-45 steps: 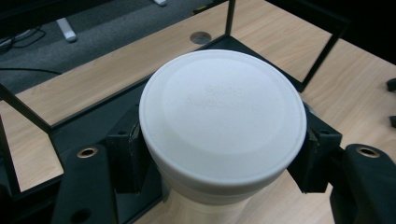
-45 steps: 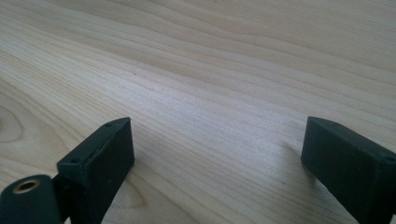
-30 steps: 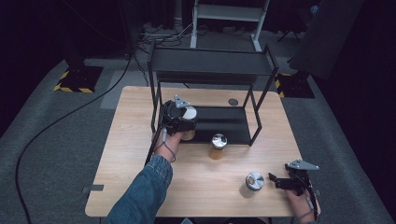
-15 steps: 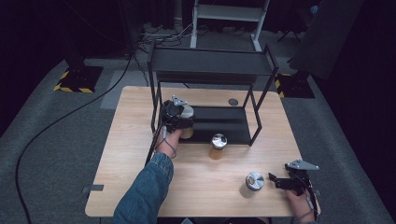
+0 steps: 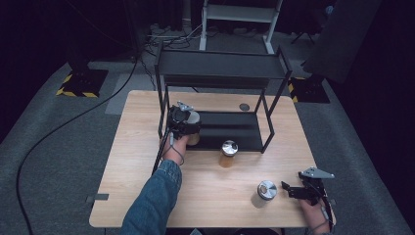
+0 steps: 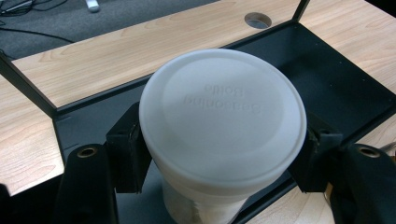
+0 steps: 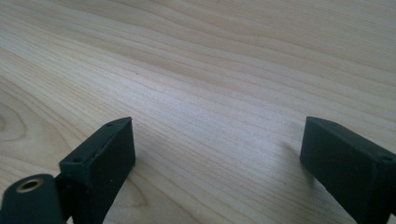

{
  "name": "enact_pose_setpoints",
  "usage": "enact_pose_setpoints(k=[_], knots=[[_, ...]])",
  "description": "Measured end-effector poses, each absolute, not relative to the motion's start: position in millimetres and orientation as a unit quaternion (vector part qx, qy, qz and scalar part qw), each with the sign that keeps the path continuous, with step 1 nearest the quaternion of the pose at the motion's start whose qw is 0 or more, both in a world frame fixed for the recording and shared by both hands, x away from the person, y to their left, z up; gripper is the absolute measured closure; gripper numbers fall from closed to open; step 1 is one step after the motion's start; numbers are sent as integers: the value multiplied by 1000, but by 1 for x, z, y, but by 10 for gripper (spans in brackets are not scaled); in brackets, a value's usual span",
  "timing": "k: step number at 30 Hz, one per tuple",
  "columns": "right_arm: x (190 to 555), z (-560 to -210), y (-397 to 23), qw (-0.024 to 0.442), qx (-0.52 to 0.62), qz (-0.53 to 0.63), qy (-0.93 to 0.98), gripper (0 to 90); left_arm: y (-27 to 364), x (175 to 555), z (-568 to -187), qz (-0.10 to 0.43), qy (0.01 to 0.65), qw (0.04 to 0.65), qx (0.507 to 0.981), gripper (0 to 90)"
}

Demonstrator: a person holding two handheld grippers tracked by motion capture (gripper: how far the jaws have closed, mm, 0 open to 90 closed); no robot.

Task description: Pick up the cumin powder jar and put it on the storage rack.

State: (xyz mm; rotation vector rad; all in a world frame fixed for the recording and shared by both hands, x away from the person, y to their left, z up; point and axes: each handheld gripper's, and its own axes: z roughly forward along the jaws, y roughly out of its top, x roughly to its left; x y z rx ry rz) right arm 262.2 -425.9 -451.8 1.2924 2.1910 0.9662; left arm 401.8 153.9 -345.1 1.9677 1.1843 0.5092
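Currently a white round-lidded plastic seasoning bottle [image 6: 222, 126] is clamped by the left tool [image 5: 182, 120], its black pads [image 6: 127, 149] pressed against both sides just under the lid. The bottle is held upright over the near-left corner of the lower black metal shelf [image 5: 235, 129] of a two-tier black frame rack [image 5: 222, 68] that stands on the far half of the light wooden desk [image 5: 137, 161]. In the left gripper view the shelf edge is seen directly beneath the bottle; whether the bottle's base is touching the shelf cannot be told. Raised lettering is seen on the lid, mirrored in that view. A denim sleeve [image 5: 154, 200] is seen behind the left hand [image 5: 173, 147].

The right tool [image 5: 293, 190] is held low at the near-right corner of the desk, jaws apart with nothing between them; bare wood grain is seen between the pads [image 7: 100, 158] in the right gripper view. The jaws are pointed left toward a short silver-lidded jar [image 5: 265, 192], which stands just beside them, not touched. A second silver-lidded amber jar [image 5: 228, 152] stands near the desk's middle, just in front of the rack's lower shelf. A round cable hole [image 5: 244, 106] is seen in the far part of the desk.
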Motion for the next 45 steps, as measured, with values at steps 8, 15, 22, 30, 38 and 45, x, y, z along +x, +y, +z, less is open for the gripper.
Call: enact_pose_setpoints(k=[8,15,22,30,38,45], knots=[[262,-452,-426,209,464,347,788,104,155,401,-349,199,464,384,773,336],[262,-452,-426,209,464,347,788,104,157,397,-357,206,464,390,768,335],[262,-452,-426,209,464,347,788,105,156,393,-360,218,457,389,770,325],[262,-452,-426,209,464,347,788,105,160,380,-351,225,452,399,766,119],[262,-452,-426,208,464,348,788,106,177,349,-330,242,434,409,765,102],[262,-452,-426,208,464,348,788,106,189,320,-322,249,424,416,765,88]])
